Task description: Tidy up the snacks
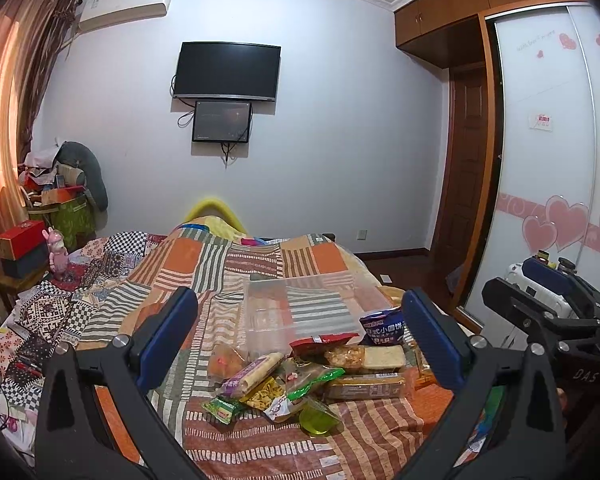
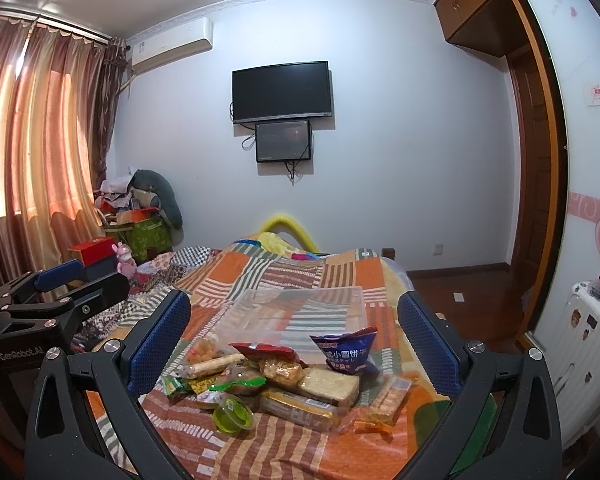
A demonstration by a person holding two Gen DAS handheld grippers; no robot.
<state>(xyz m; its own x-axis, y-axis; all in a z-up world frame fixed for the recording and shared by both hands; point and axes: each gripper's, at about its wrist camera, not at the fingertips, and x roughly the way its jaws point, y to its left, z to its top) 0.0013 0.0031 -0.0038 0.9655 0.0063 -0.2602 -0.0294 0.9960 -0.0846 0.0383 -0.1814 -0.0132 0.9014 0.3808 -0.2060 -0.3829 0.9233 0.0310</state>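
Both the left gripper [image 1: 300,340] and right gripper [image 2: 294,340] are wide open and empty. Pick a loose top packet, like the blue bag [image 2: 350,350] at 1 o'clock of the snack pile [image 2: 276,380], and put it in the clear box [image 2: 300,312] at 12 o'clock.

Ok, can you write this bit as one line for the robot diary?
left gripper: open, empty | right gripper: open, empty | snacks: piled on bed | clear box: behind pile, empty

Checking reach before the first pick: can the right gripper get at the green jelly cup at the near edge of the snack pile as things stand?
Probably yes. The right gripper is open and empty, and the green jelly cup lies at the pile's near edge on the bedspread, with nothing on top or in front of it.
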